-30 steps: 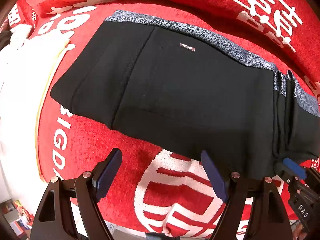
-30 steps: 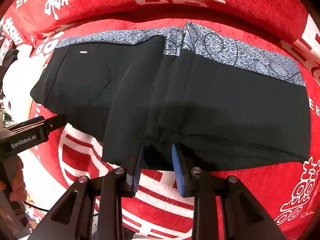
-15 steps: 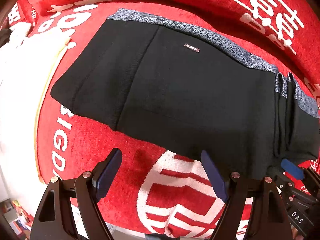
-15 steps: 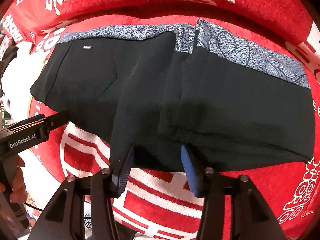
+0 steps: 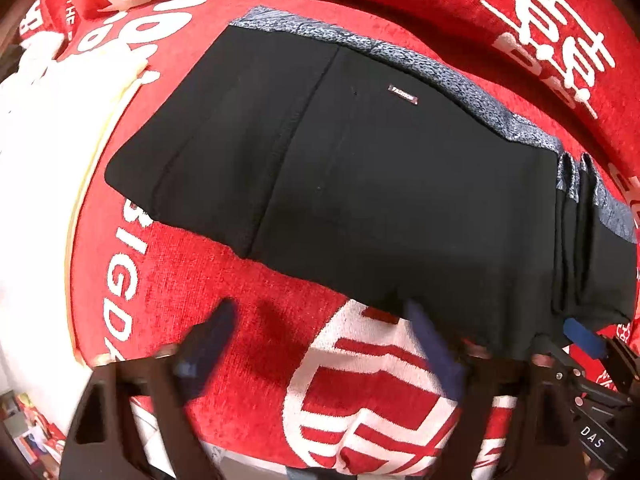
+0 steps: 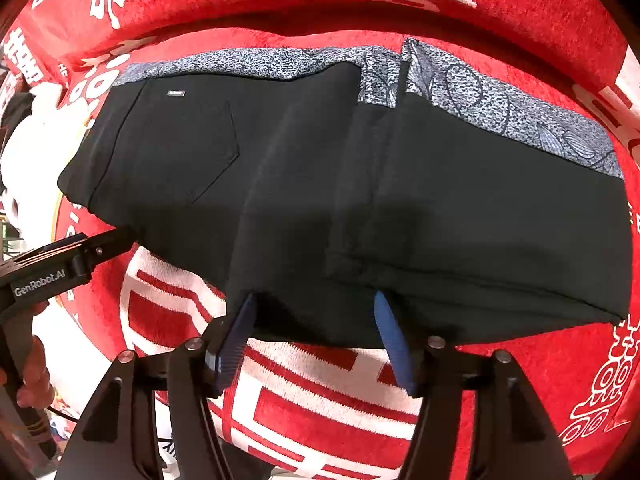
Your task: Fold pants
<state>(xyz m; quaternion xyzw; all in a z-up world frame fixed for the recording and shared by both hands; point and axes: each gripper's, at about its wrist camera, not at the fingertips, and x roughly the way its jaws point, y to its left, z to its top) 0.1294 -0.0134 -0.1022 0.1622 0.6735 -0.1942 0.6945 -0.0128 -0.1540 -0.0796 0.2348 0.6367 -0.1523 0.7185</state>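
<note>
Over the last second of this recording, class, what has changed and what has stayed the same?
The right gripper has just been opening: its jaws spread wider and let go of the near edge of the black pants, which still lies between them. The left gripper has also just been opening, over the red blanket, with nothing held. The pants stayed folded flat.

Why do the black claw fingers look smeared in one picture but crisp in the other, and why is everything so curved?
Left wrist view: the left claw is motion-blurred, its jaws just opening. Right wrist view: the right claw is sharp. Both views: fisheye lenses bow the red blanket and black pants.
</note>
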